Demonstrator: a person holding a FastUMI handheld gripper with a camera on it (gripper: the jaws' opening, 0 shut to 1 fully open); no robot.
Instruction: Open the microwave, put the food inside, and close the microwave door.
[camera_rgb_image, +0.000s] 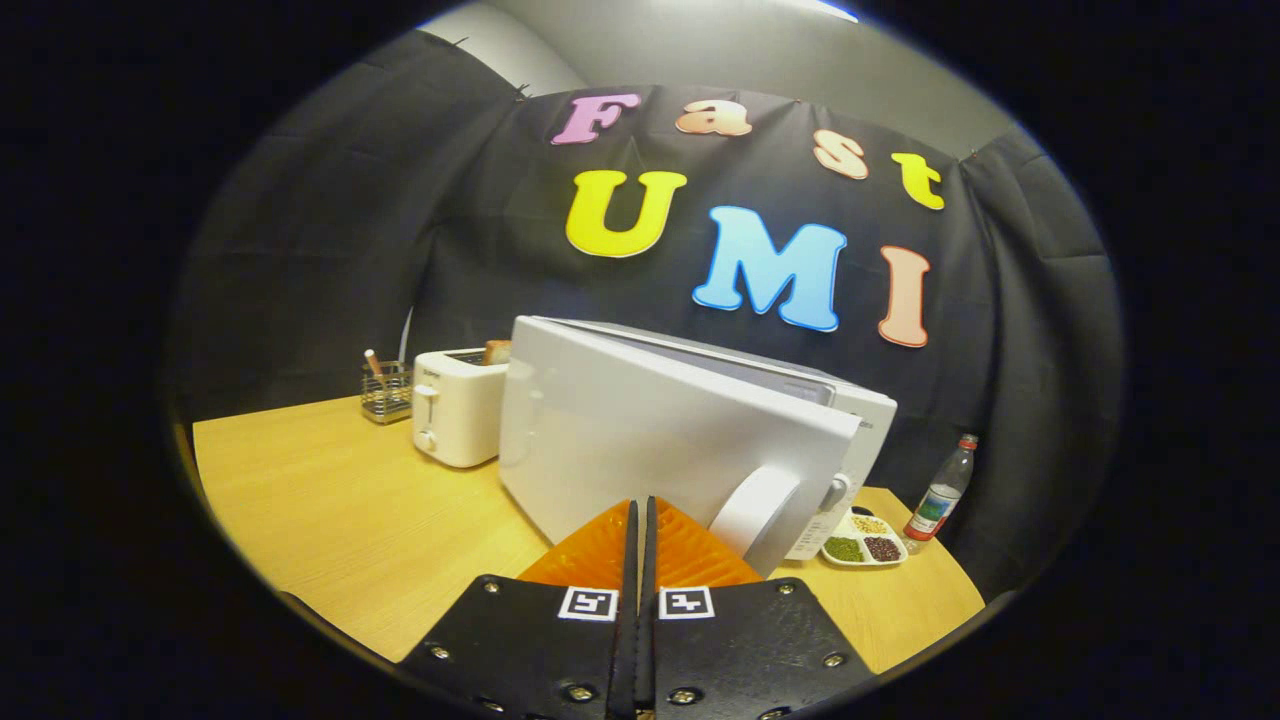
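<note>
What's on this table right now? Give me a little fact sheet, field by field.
surface: wooden table
main appliance: white microwave, door swung partly open, round handle toward the tongs
tongs: fingers closed together, nothing between them, tips just short of the microwave door
beside microwave: white toaster with bread in its slot
behind toaster: wire holder
other side: divided dish of grains, plastic bottle
</note>
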